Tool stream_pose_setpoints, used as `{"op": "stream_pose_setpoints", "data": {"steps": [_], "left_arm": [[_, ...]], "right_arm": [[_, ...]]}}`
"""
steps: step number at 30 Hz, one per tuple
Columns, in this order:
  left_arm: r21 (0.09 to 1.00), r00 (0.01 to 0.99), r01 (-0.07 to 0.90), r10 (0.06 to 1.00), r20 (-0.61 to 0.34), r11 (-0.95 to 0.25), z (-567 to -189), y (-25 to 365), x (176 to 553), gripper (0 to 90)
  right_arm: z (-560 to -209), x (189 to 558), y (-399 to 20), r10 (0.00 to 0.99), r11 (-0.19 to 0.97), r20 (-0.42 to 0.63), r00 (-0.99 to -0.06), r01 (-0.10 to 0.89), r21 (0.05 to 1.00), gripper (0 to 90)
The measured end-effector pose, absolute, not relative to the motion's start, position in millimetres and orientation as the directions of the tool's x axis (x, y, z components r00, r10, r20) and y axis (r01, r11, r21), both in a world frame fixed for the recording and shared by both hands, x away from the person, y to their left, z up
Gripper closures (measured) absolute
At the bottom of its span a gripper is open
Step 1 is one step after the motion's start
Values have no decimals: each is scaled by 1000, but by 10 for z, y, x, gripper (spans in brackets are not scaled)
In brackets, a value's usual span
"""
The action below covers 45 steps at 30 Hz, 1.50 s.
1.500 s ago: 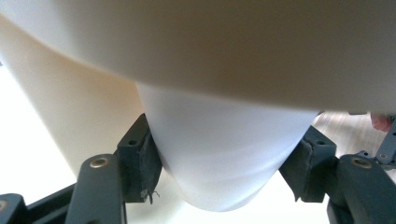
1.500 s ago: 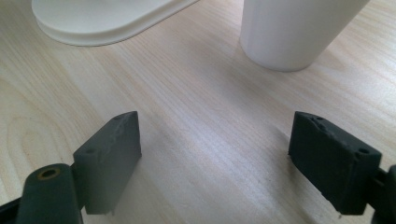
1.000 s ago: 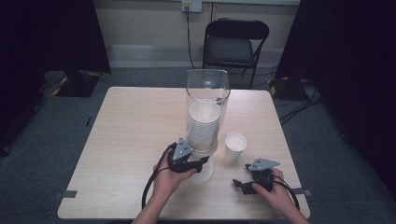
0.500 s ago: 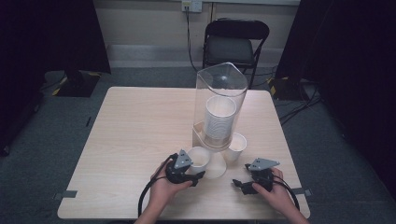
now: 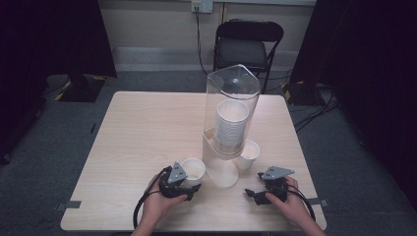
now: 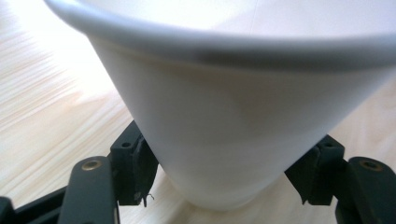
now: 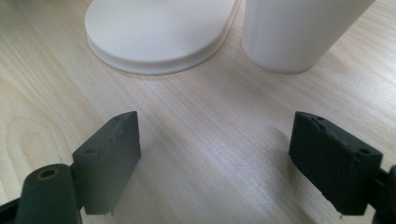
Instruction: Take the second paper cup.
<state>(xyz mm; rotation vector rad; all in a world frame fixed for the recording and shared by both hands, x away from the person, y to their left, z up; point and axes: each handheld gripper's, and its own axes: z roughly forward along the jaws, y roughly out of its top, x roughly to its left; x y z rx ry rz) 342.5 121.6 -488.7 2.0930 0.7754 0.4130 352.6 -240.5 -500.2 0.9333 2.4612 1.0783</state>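
While the table (image 5: pixel 147 128) carried the whole arrangement, its largest load was the clear cup dispenser (image 5: pixel 231 123), which stood upright near the middle on a white base (image 7: pixel 159 32) with a stack of paper cups (image 5: pixel 230 125) inside the tube; you risked knocking that tall, narrow column over if either forearm swung into it, since the base sat just beside both of your hands. A second cup (image 5: pixel 248 155) stood on the table touching or nearly touching the base on its right side; a careless reach by your right gripper (image 5: pixel 258 195) could have tipped it. That gripper rested low on the table with its jaws wide apart and nothing between them. Your left gripper (image 5: pixel 189 186) had its jaws closed against the lower wall of the held cup (image 6: pixel 233 121), which stood just left of the base; the cup bottom appeared to rest on the table. The thin paper wall would likely have buckled under a harder squeeze; a grip so low on a tapered cup could have let it tilt or slip when lifted.
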Motion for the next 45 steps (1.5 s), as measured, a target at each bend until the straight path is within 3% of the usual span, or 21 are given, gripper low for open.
{"op": "stream_pose_setpoints", "data": {"steps": [12, 19, 25, 45], "left_arm": [[779, 738, 428, 675, -8, -458, -4987, 1378, 3440, 314], [757, 722, 478, 690, -51, -445, -5000, 1510, 3395, 196], [761, 725, 478, 686, -60, -438, -4984, 1701, 3332, 167], [744, 689, 516, 721, -67, -424, -4995, 2319, 3169, 163]], "right_arm": [[-5002, 3526, -2405, 666, 508, -10, -746, 444, 738, 163], [-5002, 3526, -2405, 666, 508, -10, -745, 445, 738, 163], [-5002, 3526, -2405, 666, 508, -10, -746, 444, 738, 163], [-5002, 3526, -2405, 666, 508, -10, -746, 445, 737, 163]]}}
